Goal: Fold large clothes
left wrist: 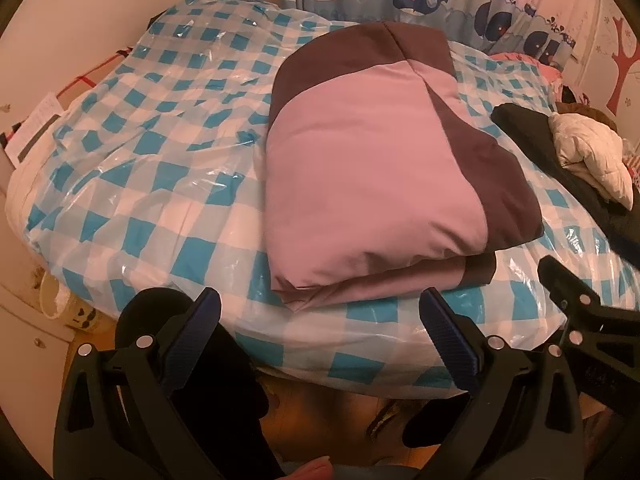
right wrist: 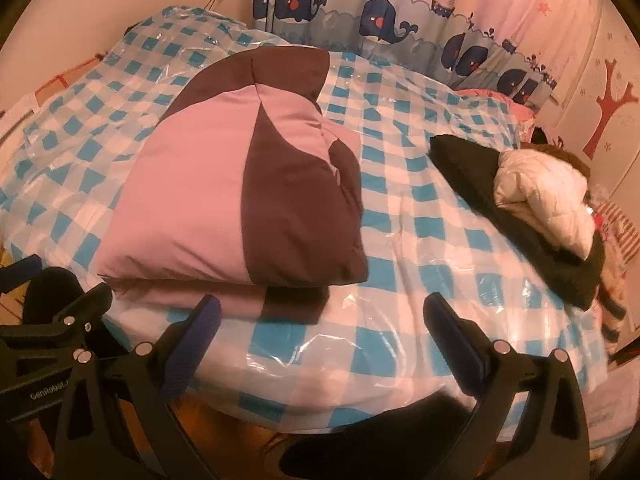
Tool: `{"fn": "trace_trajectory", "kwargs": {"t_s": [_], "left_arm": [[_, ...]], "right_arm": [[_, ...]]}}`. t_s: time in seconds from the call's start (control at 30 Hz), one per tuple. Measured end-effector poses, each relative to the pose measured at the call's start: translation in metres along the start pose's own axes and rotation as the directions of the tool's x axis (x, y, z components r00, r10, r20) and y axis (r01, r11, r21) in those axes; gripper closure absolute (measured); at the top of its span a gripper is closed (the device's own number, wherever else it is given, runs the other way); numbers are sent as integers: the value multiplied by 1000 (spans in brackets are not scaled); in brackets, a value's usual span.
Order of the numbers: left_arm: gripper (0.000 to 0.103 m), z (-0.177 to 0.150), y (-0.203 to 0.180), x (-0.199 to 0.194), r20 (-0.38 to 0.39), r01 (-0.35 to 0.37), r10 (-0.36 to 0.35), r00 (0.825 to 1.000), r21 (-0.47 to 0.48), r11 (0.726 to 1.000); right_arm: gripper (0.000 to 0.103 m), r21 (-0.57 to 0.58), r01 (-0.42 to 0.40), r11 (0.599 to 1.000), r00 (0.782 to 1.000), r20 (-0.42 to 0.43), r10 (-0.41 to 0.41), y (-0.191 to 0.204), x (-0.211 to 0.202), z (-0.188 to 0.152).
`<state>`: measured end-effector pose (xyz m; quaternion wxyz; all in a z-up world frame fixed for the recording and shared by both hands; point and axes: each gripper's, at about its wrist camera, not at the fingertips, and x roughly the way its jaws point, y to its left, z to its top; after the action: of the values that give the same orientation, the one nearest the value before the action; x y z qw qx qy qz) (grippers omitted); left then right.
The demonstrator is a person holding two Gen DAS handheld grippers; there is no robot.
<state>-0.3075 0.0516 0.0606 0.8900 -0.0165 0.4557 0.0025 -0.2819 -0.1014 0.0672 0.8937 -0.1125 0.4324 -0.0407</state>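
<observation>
A pink and dark brown padded garment (left wrist: 376,168) lies folded in a thick bundle on the bed; it also shows in the right wrist view (right wrist: 240,192). My left gripper (left wrist: 320,300) is open and empty, just short of the bundle's near edge. My right gripper (right wrist: 320,312) is open and empty, near the bed's front edge, to the right of the bundle. The right gripper shows in the left wrist view (left wrist: 580,304) at the right, and the left gripper shows in the right wrist view (right wrist: 60,312) at the left.
The bed is covered by a blue and white checked plastic sheet (left wrist: 160,152) (right wrist: 440,220). A black garment (right wrist: 472,176) and a white puffy jacket (right wrist: 548,196) lie at the right side. A whale-print curtain (right wrist: 380,20) hangs behind. Wooden floor (left wrist: 320,412) lies below the front edge.
</observation>
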Motion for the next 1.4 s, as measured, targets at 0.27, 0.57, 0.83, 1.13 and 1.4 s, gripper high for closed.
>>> {"fn": "trace_trajectory", "kwargs": {"t_s": [0.27, 0.57, 0.83, 1.13, 1.4], "left_arm": [[7, 13, -10, -3, 39, 11, -12, 999, 25, 1000], [7, 30, 5, 14, 34, -11, 12, 999, -11, 1000], [7, 35, 36, 14, 40, -28, 31, 999, -66, 997], [7, 40, 45, 11, 56, -17, 21, 998, -72, 997], [7, 38, 42, 8, 55, -5, 9, 998, -59, 998]], "right_arm": [[5, 37, 49, 998, 998, 38, -50, -21, -11, 3], [5, 80, -75, 994, 997, -6, 76, -20, -1, 2], [5, 36, -130, 991, 992, 2, 130, 9, 2, 12], [5, 47, -126, 991, 992, 1, 126, 12, 1, 13], [5, 45, -136, 990, 991, -5, 137, 17, 2, 12]]}}
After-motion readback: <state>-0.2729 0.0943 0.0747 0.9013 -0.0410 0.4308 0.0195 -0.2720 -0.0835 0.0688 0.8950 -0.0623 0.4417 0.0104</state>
